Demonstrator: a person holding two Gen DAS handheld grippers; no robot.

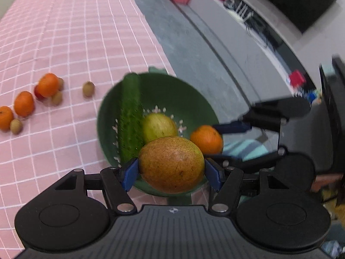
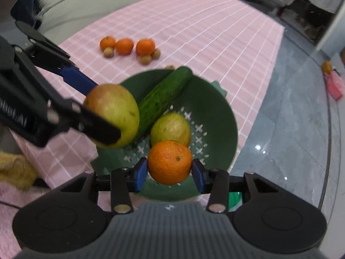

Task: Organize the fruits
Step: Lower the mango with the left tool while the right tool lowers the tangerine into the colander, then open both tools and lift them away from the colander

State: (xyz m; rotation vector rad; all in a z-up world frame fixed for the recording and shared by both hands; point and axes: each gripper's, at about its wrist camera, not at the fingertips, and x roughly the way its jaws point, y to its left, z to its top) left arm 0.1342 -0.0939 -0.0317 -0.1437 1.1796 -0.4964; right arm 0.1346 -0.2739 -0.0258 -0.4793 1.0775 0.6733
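Note:
My left gripper [image 1: 171,172] is shut on a large yellow-brown pear [image 1: 171,164], held above the near rim of a green colander bowl [image 1: 172,86]. My right gripper [image 2: 170,172] is shut on an orange [image 2: 170,161] over the same bowl [image 2: 224,116]. A cucumber [image 2: 166,95] and a yellow-green fruit [image 2: 170,129] lie in the bowl. In the left wrist view the right gripper [image 1: 217,142] comes in from the right with the orange [image 1: 206,139]. In the right wrist view the left gripper [image 2: 107,112] comes in from the left with the pear [image 2: 112,114].
Three oranges [image 2: 124,46] and several small brown fruits [image 2: 145,60] lie on the pink checked tablecloth [image 2: 194,32] beyond the bowl, along with a red fruit [image 1: 37,92]. The bowl sits near the cloth's edge, with grey floor [image 2: 280,118] beside it.

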